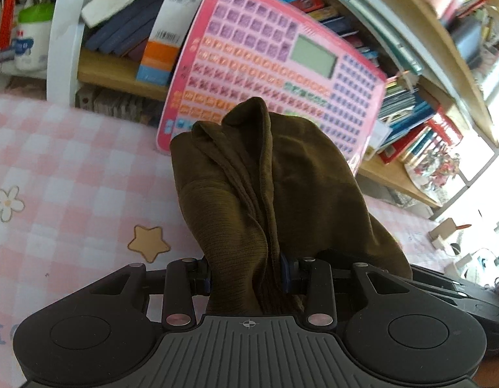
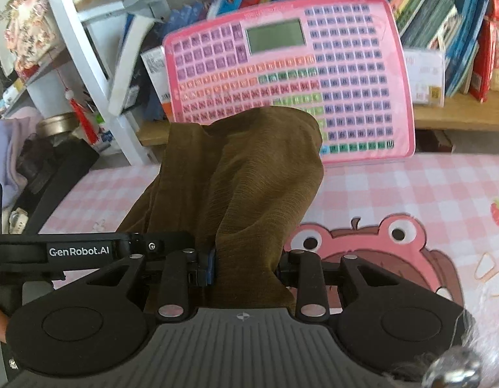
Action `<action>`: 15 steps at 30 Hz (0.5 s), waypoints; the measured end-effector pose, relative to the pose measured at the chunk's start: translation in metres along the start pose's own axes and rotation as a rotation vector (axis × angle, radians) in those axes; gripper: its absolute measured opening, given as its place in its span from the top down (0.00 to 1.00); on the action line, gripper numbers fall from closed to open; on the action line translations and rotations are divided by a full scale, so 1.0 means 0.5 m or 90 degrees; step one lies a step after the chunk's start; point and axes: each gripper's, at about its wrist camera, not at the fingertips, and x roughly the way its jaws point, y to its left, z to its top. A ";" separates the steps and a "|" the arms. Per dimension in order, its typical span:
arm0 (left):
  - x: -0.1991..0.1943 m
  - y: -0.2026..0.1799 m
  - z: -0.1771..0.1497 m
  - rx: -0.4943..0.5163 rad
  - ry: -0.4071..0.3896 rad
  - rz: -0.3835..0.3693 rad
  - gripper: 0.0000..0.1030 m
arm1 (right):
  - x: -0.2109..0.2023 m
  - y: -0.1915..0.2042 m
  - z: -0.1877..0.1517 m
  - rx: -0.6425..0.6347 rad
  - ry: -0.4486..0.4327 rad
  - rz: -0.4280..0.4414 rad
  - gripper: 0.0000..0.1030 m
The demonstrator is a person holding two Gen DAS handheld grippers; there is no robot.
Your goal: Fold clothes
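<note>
Item one, left claw (image 1: 248, 274): clenched on a bunched fold of olive-brown ribbed garment (image 1: 249, 174), cloth rising in a peak between the jaws. Item two, right claw (image 2: 246, 265): likewise clamped on the same garment (image 2: 246, 174), fabric heaped up and draped over its front. The left claw's body also shows at the left edge of the right wrist view, just beside its partner.

Item three, garment: held up off the counter (image 1: 71, 168) by both claws, gathered and creased, not laid flat; its lower parts are hidden behind the claws.

Item four, counter covering: pink checked cloth with a star, a flower and a cartoon frog (image 2: 379, 242).

Item five, backdrop: pink button board with small screen (image 2: 291, 74) leaning on a bookshelf (image 2: 443, 48) full of books.

Step in hand, by judgement: garment carried between two grips, either being brought to the counter for spreading or lifted mid-fold; the pictures fit both. Next move calls for keeping both grips level and the cloth taut between them, clear of the leaning board.
</note>
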 end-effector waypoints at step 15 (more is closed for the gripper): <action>-0.037 -0.006 -0.016 0.028 -0.029 0.047 0.46 | -0.030 -0.027 -0.009 0.047 -0.004 -0.059 0.32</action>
